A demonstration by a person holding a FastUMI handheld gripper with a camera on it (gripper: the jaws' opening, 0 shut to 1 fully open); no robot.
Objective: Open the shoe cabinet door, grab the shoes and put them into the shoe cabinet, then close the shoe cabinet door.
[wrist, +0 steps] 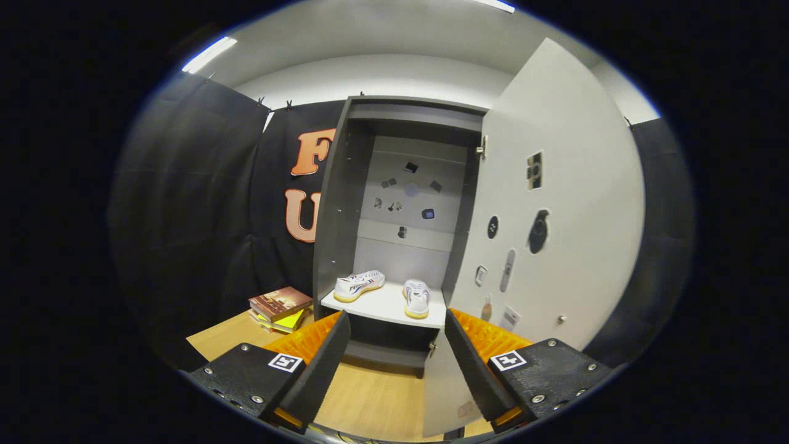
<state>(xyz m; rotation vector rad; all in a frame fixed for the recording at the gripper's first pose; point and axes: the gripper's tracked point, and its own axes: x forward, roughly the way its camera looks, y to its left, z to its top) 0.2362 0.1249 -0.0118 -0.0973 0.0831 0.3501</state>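
The claw (397,345) is spread wide with nothing between its fingers, held back from the cabinet (345,203). Beyond the fingers, the door (567,203) stands swung open to the right, with stickers on its inner face. Two shoes sit on the pale shelf (385,306) straight ahead: the left shoe (359,285) lying sideways, the right shoe (417,298) pointing toward the claw, the two apart. Left of the cabinet, beyond the left finger, a stack of books (280,307) rests on the wooden bench (370,401).
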